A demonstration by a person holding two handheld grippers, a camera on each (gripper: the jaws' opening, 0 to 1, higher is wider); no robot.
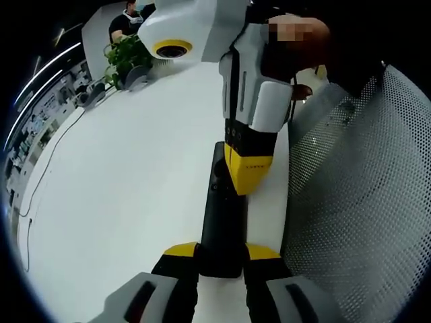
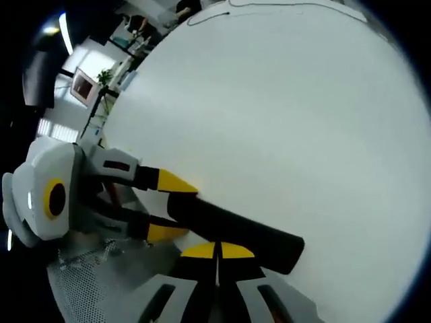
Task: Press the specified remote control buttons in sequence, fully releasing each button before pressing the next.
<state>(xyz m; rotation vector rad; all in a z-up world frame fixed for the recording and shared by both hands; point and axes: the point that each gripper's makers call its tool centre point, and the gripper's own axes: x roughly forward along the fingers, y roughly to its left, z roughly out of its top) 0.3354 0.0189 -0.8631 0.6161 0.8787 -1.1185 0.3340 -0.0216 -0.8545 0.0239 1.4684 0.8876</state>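
A long black remote control [image 1: 221, 229] lies on the white table [image 1: 121, 202], near its edge. My left gripper [image 1: 222, 252] is shut on the remote's near end, one yellow tip on each side. My right gripper [image 1: 248, 171] comes down from above, held by a hand, and its yellow tips rest on the remote's upper face. In the right gripper view my right gripper [image 2: 217, 250] has its yellow tips closed together against the remote [image 2: 236, 232]. The left gripper [image 2: 172, 208] clamps the remote's far end from the left.
A grey mesh chair back [image 1: 363, 202] stands close along the table's edge at the right. A potted plant [image 1: 124, 57] and a seated person [image 1: 124, 23] are at the table's far end. A thin cable [image 1: 47, 168] runs along the left side.
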